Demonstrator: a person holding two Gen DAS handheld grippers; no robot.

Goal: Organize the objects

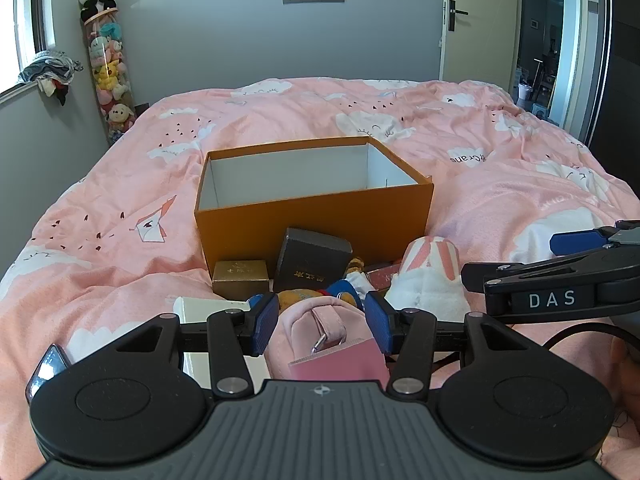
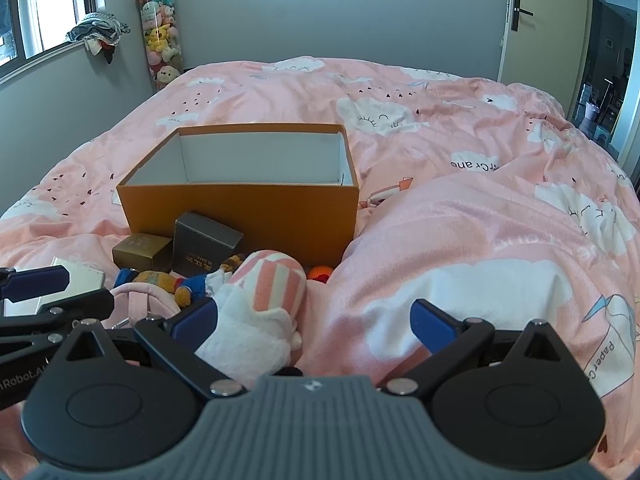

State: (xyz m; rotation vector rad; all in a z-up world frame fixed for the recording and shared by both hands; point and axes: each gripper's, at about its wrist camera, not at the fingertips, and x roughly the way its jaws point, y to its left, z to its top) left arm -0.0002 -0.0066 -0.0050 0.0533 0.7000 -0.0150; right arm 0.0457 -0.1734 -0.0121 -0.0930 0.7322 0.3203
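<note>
Starting pick phase, nothing boxed yet. L to R: small gold cardboard box & dark grey cardboard box sit just in front of open orange cardboard box on pink bed quilt. Left hand-held gripper straddles soft pink fabric pouch; can't tell if pads press. Right hand-held gripper fully wide, pink-striped white plush at its left finger, ungripped. Next, imo: close, lift, drop into orange box.
</note>
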